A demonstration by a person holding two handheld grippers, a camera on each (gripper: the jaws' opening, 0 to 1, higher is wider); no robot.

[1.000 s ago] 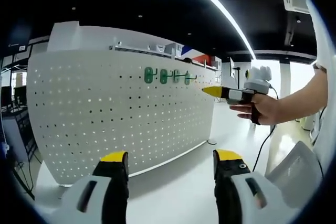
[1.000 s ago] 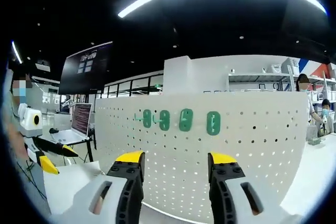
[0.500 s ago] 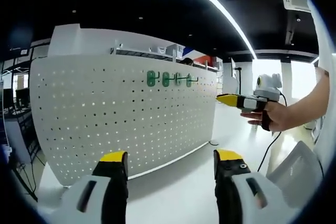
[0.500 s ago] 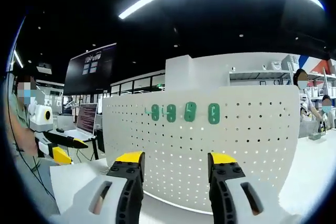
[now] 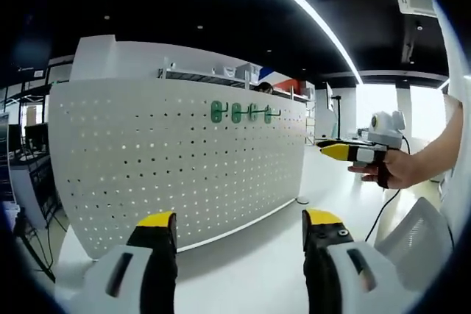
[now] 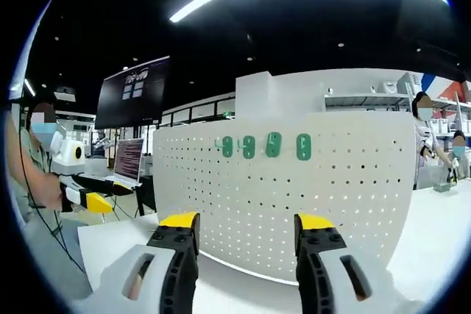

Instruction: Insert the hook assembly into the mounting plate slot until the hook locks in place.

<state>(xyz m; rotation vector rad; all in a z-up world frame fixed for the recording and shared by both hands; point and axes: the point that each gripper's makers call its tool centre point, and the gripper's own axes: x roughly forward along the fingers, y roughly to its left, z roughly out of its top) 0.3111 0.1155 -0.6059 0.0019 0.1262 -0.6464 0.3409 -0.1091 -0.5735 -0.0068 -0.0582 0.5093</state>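
A white pegboard mounting plate (image 5: pixel 169 159) (image 6: pixel 294 196) stands upright on the white table. Several green hook assemblies (image 5: pixel 243 113) (image 6: pixel 265 145) hang in a row near its top edge. My left gripper (image 5: pixel 239 220) is open in front of the plate, nothing between its yellow-tipped jaws. My right gripper (image 6: pixel 246 222) is open too, facing the plate from the other side, jaws empty. In the left gripper view the right gripper (image 5: pixel 346 152) shows at the right in a person's hand. In the right gripper view the left gripper (image 6: pixel 85 198) shows at the far left, held by a hand.
The white table (image 5: pixel 250 255) runs under the plate. A laptop (image 6: pixel 125 167) and a dark screen (image 6: pixel 132 93) stand at the left behind the table. Shelving (image 6: pixel 368 101) rises behind the plate. People stand at the far right (image 6: pixel 423 137).
Both views have shifted slightly, so the plate sits a little further right in each. In the left gripper view the right gripper has moved right and lower. Both pairs of jaws stay open.
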